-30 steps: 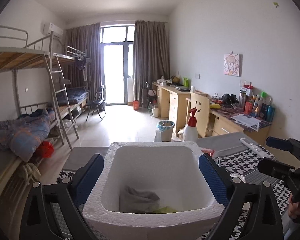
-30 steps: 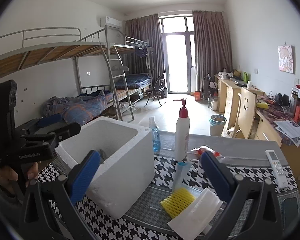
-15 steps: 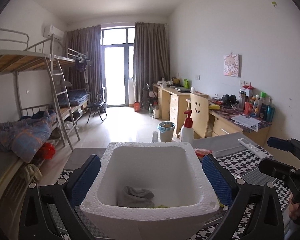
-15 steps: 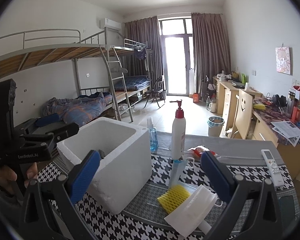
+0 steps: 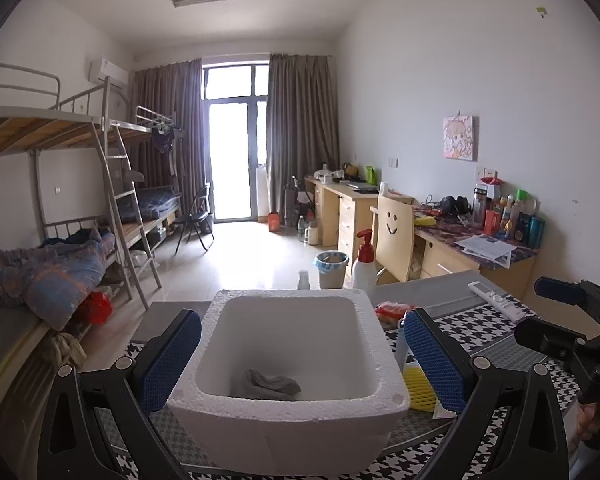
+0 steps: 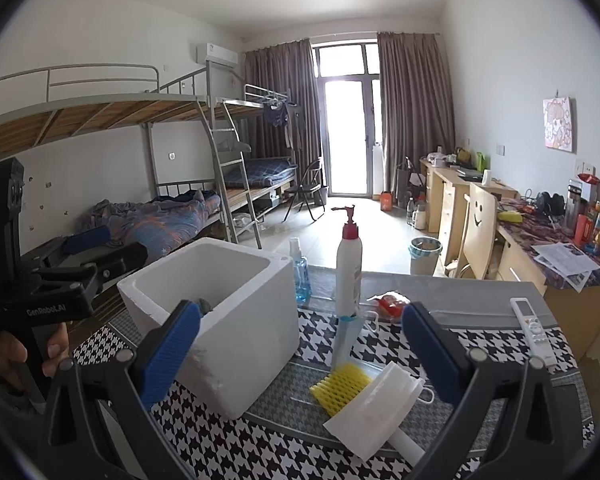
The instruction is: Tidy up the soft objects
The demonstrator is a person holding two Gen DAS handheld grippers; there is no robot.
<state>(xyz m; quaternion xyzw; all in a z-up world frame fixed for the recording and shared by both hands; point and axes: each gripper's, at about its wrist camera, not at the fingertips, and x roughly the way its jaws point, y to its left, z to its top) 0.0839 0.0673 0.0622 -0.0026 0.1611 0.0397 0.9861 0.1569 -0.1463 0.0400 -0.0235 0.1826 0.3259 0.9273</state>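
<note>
A white foam box (image 5: 288, 412) stands on the houndstooth mat, and a crumpled grey cloth (image 5: 270, 385) lies on its bottom. My left gripper (image 5: 300, 364) is open, its blue pads on either side of the box's near rim, holding nothing. From the right wrist view the same foam box (image 6: 236, 320) is at left, with a bit of grey cloth (image 6: 204, 305) showing over the rim. My right gripper (image 6: 302, 346) is open and empty above the mat. A yellow sponge (image 6: 342, 386) lies under it beside a white foam sleeve (image 6: 374, 408).
A pump bottle (image 6: 349, 268), a blue spray bottle (image 6: 300, 276), a red packet (image 6: 392, 304) and a white remote (image 6: 534, 328) sit farther back on the table. A hand holds the left gripper (image 6: 80, 256) at left. Bunk beds and desks lie beyond.
The left wrist view has drawn back and risen a little, so the box looks smaller and lower. The right wrist view has shifted slightly. Both grippers stay open.
</note>
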